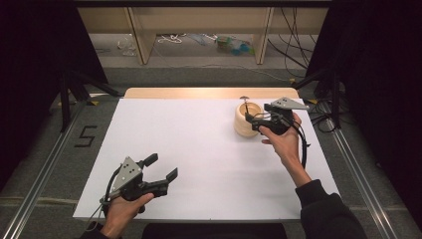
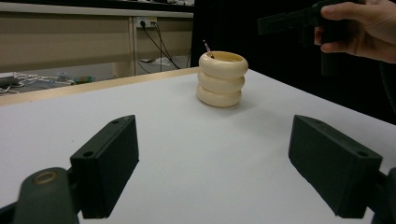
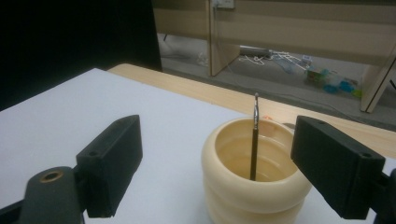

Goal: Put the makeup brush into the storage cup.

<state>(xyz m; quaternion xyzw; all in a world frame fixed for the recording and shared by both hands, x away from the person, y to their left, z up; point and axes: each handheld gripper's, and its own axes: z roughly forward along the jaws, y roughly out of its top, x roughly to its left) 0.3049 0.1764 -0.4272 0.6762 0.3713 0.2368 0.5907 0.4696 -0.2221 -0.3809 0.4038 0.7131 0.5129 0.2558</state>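
The tool [image 3: 254,140], a thin dark rod with a small metal tip, stands nearly upright inside the cup [image 3: 254,182], its lower end down in the hollow and its tip clear above the rim. The cup is a cream holder shaped like three stacked rings, and it sits on the white bench [image 1: 199,154] near the far right corner, just short of the bare wooden strip along the far edge.

The right tongs [image 1: 252,118] hover right beside the cup. In the right gripper view their jaws stand spread wide to either side of it, pressing on nothing; the tool rises free between them without touching either pad. The hand [image 1: 281,142] holds them a little above the cup's rim.

The left tongs [image 1: 161,172] rest low at the near left of the bench, well apart from the cup, jaws also spread wide and empty.

Judging by this, the drop-off looks done: the tool is in the cup and let go. What seems left is small, only drawing the right tongs away without knocking the rod or tipping the cup. No other loose items lie on the bench.
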